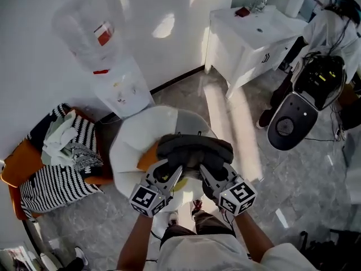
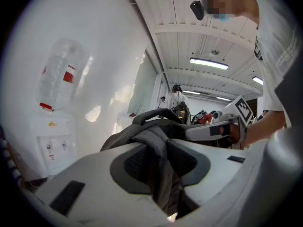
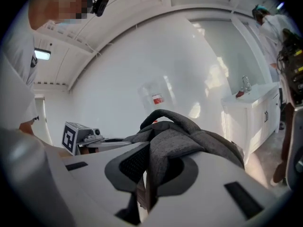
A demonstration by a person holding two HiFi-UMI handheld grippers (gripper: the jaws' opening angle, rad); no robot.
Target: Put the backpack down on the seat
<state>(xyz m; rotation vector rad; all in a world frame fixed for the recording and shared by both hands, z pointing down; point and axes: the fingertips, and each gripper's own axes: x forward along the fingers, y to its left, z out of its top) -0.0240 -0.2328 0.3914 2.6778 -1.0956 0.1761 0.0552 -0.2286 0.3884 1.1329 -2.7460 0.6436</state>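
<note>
At your far left a striped cloth [image 1: 53, 179] lies over an orange chair [image 1: 20, 168], and a water dispenser [image 1: 121, 89] stands by the wall just beyond it. Your left gripper [image 1: 168, 173] has its jaws clamped on a grey strap of the backpack [image 1: 194, 150]. The backpack sits bunched between your two grippers, directly over the white seat [image 1: 127, 145]; whether it touches the seat can't be told. Your right gripper [image 1: 213, 175] pinches another fold of the backpack, jaws nearly together on the fabric. Further right stands a white cabinet [image 1: 248, 49], with a person [image 1: 333, 30] past it.
</note>
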